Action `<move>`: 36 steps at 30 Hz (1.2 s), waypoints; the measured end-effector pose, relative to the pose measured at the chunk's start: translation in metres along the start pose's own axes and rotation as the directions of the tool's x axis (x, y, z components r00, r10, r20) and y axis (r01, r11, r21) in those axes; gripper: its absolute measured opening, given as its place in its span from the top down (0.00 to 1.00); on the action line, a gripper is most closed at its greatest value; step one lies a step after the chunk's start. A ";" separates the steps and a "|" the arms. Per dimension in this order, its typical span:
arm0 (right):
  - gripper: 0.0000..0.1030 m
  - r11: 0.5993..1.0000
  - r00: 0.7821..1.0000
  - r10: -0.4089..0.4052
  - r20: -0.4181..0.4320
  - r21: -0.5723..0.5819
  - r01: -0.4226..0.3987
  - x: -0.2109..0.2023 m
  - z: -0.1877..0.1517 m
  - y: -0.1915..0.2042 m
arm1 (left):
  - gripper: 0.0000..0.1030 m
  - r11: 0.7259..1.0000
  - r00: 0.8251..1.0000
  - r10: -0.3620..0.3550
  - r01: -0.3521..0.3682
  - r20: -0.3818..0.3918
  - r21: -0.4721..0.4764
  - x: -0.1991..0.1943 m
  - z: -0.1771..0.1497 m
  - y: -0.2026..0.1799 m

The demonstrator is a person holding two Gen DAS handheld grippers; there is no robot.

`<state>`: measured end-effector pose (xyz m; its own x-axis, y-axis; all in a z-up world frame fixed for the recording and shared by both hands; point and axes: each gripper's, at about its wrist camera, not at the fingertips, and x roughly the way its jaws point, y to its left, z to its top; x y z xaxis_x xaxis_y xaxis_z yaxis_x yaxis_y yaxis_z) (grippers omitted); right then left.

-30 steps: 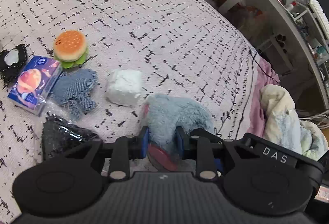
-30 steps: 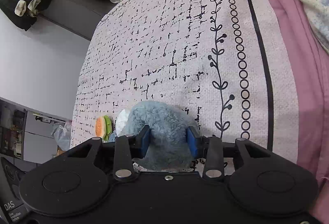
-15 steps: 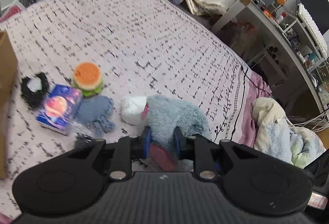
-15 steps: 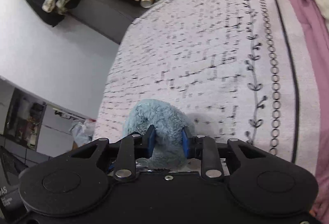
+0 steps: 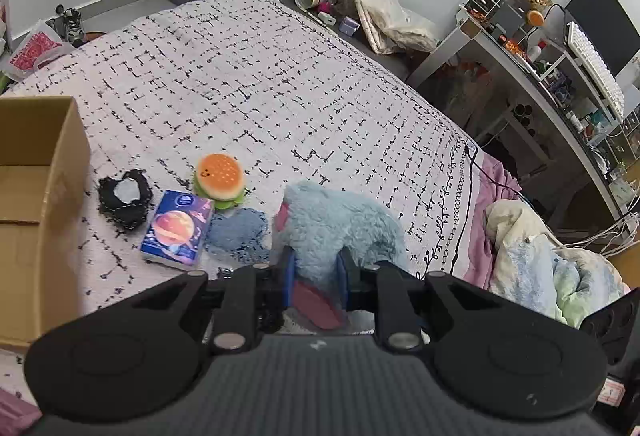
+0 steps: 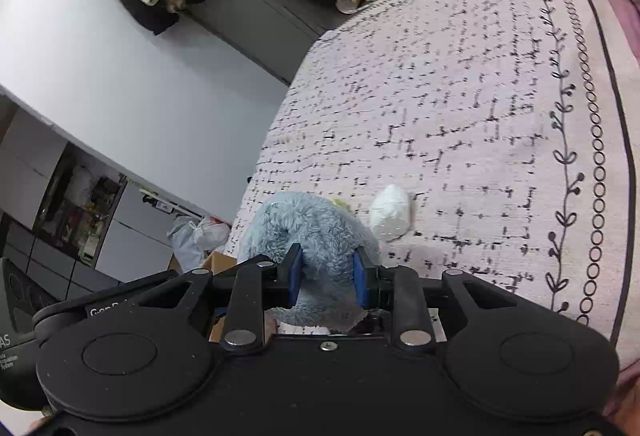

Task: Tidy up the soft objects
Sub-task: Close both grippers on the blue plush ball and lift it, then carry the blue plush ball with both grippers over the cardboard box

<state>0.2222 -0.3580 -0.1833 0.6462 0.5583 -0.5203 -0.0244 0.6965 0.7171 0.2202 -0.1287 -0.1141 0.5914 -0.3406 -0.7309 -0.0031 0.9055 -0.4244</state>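
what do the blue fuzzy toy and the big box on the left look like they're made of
Blue plush toy: looks like long-pile synthetic fleece, matte; its shaggy fibres bulge around both the left tool and right tool.
Box: plain brown corrugated cardboard by its look, matte, with thin folded walls and an open top.

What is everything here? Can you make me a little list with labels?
held: blue plush
left gripper: shut on plush
right gripper: shut on plush
box: open, at left on the bed
near box: black pouch, tissue pack, burger toy, denim heart
white wad: lying past the plush
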 end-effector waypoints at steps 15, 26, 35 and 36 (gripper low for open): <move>0.76 0.989 0.999 0.046 -0.011 -0.140 -0.047 0.005 -0.012 0.070 | 0.82 0.999 0.999 -0.009 0.010 0.040 -0.033 -0.061 0.023 0.038; 0.76 0.971 0.994 0.083 -0.072 -0.218 -0.097 0.034 -0.036 0.127 | 0.82 0.995 0.996 0.031 -0.023 0.082 -0.095 -0.104 0.033 0.093; 0.76 0.960 0.988 0.094 -0.124 -0.252 -0.123 0.057 -0.061 0.163 | 0.82 0.986 0.994 0.064 -0.049 0.092 -0.160 -0.125 0.033 0.139; 0.76 0.959 0.987 0.096 -0.132 -0.253 -0.127 0.061 -0.063 0.166 | 0.82 0.984 0.994 0.068 -0.052 0.091 -0.168 -0.126 0.033 0.144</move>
<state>0.2091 -0.1804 -0.1252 0.5349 0.6768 -0.5058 -0.2984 0.7113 0.6363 0.1715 0.0532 -0.0652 0.6610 -0.2539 -0.7061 -0.1688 0.8666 -0.4696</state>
